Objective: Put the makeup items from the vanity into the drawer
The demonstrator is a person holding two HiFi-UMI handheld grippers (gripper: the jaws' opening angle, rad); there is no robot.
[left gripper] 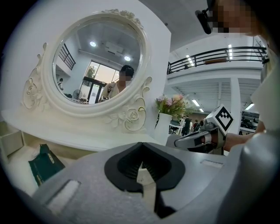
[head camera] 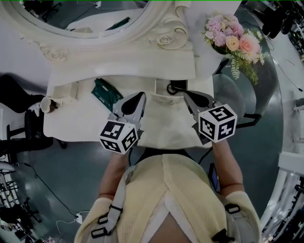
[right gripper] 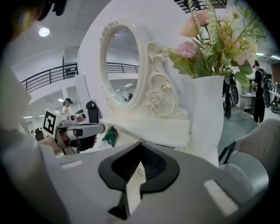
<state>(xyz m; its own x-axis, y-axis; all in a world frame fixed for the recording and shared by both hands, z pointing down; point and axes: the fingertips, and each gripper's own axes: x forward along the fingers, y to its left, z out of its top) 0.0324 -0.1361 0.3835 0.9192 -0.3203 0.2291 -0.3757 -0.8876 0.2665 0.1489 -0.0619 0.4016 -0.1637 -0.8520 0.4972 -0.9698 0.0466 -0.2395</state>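
Note:
A dark green makeup item [head camera: 105, 93] lies on the white vanity top [head camera: 76, 121], left of centre; it also shows in the left gripper view [left gripper: 43, 164] and the right gripper view [right gripper: 110, 135]. An open white drawer [head camera: 161, 87] under the mirror shelf holds a dark looped item [head camera: 176, 87]. My left gripper [head camera: 142, 94] hovers over the vanity top just right of the green item, jaws shut and empty [left gripper: 140, 165]. My right gripper [head camera: 185, 94] hangs near the drawer's right end, shut with nothing in it [right gripper: 140, 164].
An ornate oval mirror [head camera: 80, 14] backs the vanity. A white vase of pink flowers [head camera: 235, 40] stands at the right end. A small open box [head camera: 64, 90] and a round cup-like thing [head camera: 47, 104] sit at the left. A grey chair [head camera: 232, 95] is to the right.

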